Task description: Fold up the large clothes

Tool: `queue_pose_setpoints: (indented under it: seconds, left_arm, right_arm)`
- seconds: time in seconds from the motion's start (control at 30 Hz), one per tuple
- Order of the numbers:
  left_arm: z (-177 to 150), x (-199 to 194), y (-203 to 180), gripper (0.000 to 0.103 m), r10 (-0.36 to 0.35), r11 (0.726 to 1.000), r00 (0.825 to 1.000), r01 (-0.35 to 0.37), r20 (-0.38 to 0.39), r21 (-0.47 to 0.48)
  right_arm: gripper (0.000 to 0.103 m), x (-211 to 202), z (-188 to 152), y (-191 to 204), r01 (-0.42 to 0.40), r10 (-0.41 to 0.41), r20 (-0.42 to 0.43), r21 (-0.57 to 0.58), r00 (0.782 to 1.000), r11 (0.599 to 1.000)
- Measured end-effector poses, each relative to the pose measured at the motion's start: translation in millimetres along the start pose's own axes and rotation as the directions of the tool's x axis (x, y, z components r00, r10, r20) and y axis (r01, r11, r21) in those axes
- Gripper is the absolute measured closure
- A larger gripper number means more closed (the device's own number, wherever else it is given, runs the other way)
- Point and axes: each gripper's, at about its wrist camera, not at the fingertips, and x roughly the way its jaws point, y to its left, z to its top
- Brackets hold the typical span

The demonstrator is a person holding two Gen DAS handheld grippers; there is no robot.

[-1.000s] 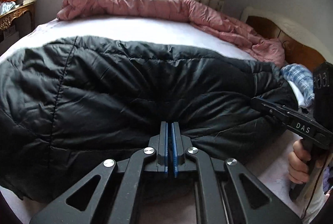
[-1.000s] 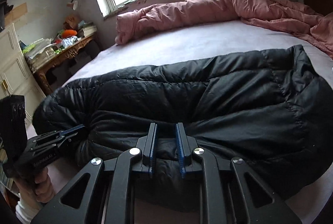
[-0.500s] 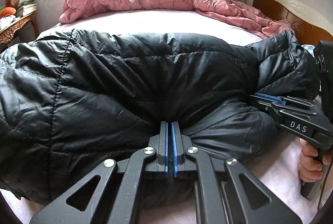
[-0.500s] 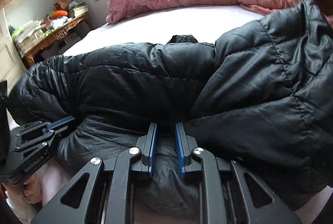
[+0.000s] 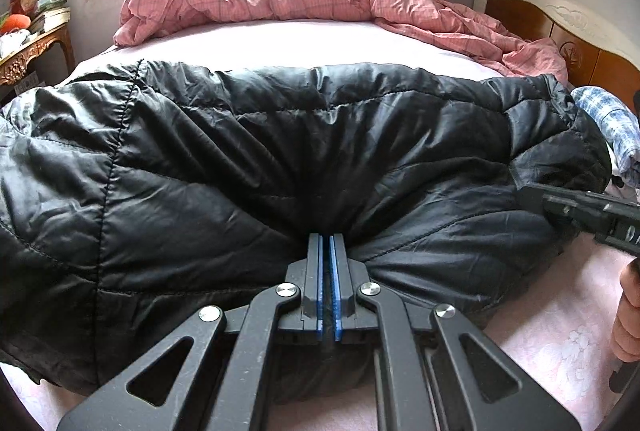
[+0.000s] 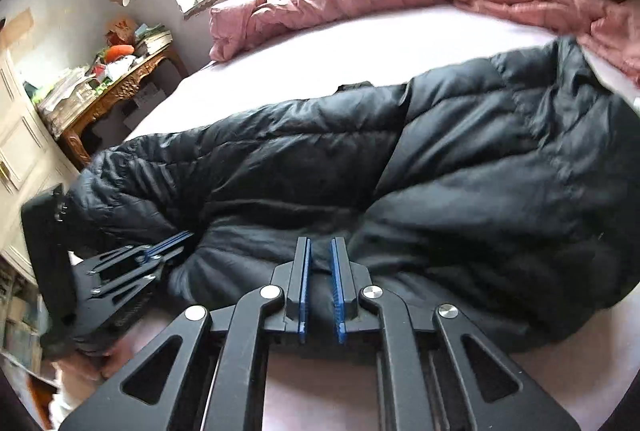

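A big black quilted jacket lies crosswise on the pale pink bed sheet. My left gripper is shut on a pinch of its near edge, and the fabric puckers around the blue pads. In the right wrist view this gripper bites into the jacket's left part. My right gripper has dark jacket fabric between its blue pads, and its jaws are closing on it. From the left wrist view, the right gripper sits at the jacket's right end, with a hand below it.
A crumpled pink quilt runs along the far side of the bed under the window. A wooden headboard and a blue checked cloth are at the right. A cluttered carved side table and a white cabinet stand left.
The jacket's right part, raised half a second ago, has come down flat on the bed. The right gripper's pads stand closer together. The left gripper keeps its pinch.
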Motion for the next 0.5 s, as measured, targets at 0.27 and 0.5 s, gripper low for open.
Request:
queue_pose_setpoints:
  seconds: [0.27, 0.5]
  left_arm:
    - [0.3, -1.1, -2.4, 0.097, 0.007, 1.0, 1.0, -0.007, 0.001, 0.006]
    - [0.2, -3.2, -1.2, 0.097, 0.007, 1.0, 1.0, -0.007, 0.01, 0.004]
  right_arm:
    - [0.094, 33.1, -8.6, -12.3, -0.015, 0.017, -0.077, 0.028, 0.997, 1.0]
    - [0.095, 34.8, -14.3, 1.2, 0.056, -0.058, -0.038, -0.045, 0.998, 0.997]
